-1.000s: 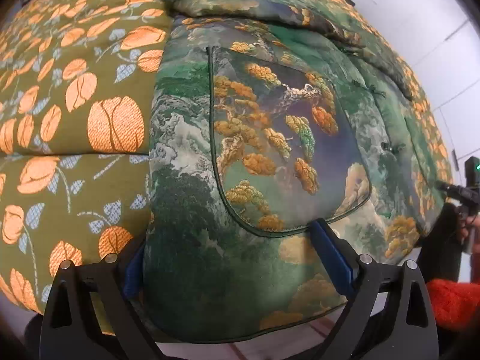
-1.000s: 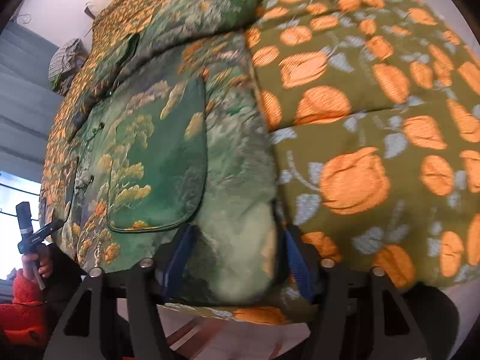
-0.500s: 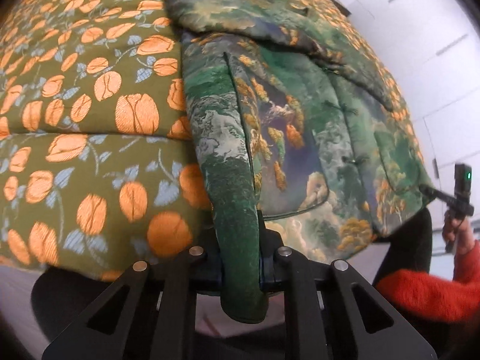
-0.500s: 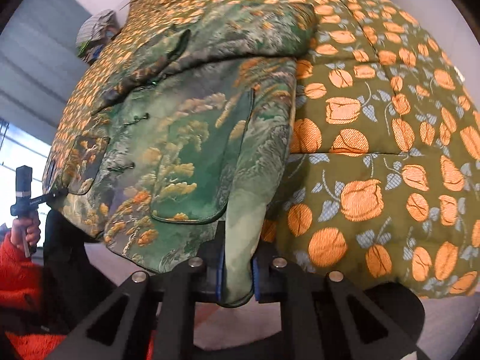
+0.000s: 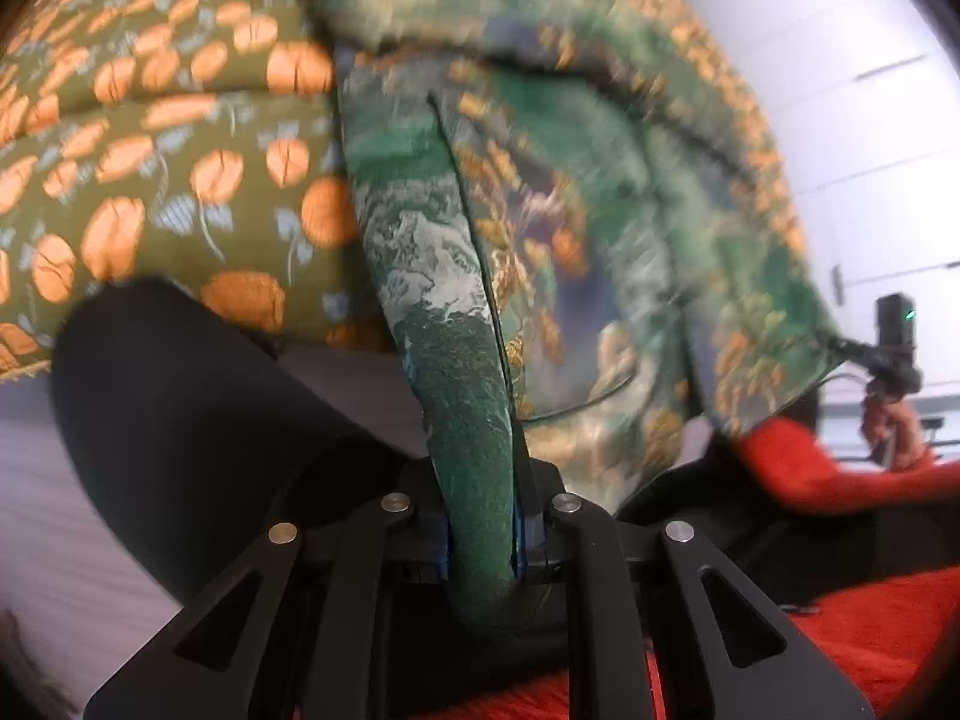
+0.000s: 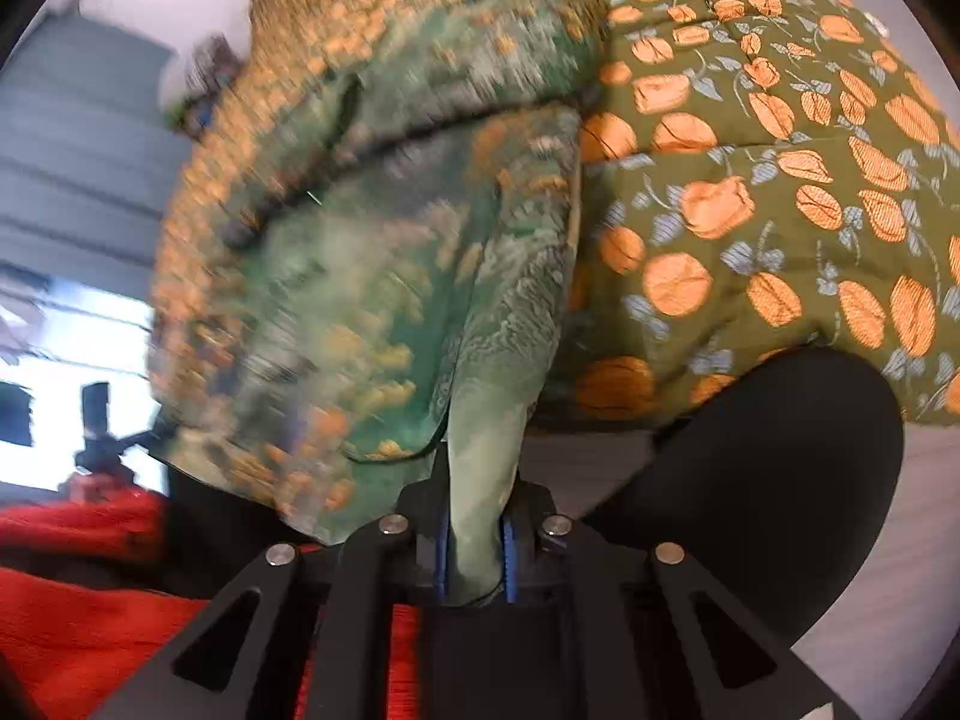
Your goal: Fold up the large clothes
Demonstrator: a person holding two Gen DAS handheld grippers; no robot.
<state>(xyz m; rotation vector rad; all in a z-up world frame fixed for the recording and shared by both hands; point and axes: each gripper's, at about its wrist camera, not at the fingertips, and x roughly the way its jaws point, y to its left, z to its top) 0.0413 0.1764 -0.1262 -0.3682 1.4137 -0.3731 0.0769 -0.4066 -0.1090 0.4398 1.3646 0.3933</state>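
The padded green jacket with a gold-and-green landscape print lies on the olive quilted bedspread with orange flower print, its long axis running from the near edge of the bedspread away toward the far end, hem nearest the grippers and overhanging that edge. The left gripper is clamped on one hem corner, the cloth bunched into a ridge between its fingers. The right gripper is likewise closed on the other hem corner. Both views are motion-blurred across the jacket's middle.
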